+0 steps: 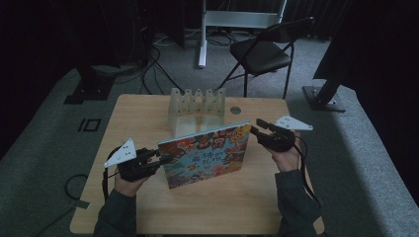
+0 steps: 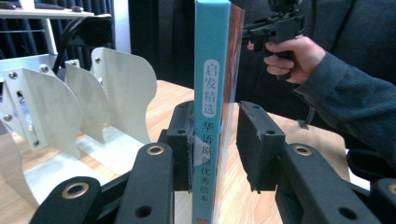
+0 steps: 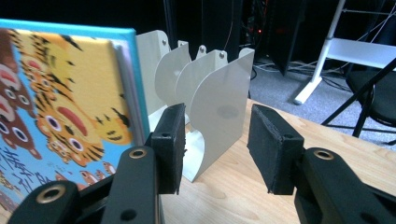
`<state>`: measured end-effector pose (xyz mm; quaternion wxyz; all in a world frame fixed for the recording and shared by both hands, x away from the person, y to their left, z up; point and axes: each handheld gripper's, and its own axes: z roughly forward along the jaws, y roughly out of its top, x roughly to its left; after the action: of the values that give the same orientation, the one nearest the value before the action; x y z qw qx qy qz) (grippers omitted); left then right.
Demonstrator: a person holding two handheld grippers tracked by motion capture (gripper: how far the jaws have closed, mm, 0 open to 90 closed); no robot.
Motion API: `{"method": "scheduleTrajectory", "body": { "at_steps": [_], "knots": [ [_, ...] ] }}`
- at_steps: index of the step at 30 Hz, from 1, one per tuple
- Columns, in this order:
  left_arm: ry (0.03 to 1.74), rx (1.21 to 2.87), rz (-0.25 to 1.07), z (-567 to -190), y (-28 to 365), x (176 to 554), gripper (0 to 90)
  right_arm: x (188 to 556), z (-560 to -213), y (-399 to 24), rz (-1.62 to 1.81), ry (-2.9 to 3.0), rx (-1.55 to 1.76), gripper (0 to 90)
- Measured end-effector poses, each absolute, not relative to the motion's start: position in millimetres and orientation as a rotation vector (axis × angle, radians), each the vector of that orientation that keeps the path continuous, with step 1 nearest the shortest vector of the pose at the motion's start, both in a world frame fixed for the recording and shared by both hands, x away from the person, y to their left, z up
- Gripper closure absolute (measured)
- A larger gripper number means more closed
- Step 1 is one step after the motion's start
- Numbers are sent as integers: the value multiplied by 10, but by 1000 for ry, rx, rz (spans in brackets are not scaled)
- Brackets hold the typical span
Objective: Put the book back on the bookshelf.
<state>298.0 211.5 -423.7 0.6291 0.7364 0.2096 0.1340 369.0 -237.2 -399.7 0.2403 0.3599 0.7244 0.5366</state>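
Picture book (image 1: 205,155) stands upright before the divider rack (image 1: 196,109); left gripper (image 1: 159,159) straddles its spine loosely, right gripper (image 1: 256,129) spread empty beside its far edge

Black hand-held gripper (image 1: 165,159) with brass-ringed screws, grey-green sleeves (image 1: 116,215).

The book's (image 2: 212,93) teal spine reads 启发精选 in a white label; below it, 华语原创优秀绘本.
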Motion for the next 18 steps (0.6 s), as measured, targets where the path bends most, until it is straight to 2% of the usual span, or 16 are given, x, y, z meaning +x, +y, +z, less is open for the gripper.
{"method": "scheduleTrajectory", "body": {
  "at_steps": [18],
  "knots": [
    [446, 1686, 276, -4265, 1941, 3014, 648, 3735, -4157, -2437, 1402, 1968, 1050, 547]
  ]
}}
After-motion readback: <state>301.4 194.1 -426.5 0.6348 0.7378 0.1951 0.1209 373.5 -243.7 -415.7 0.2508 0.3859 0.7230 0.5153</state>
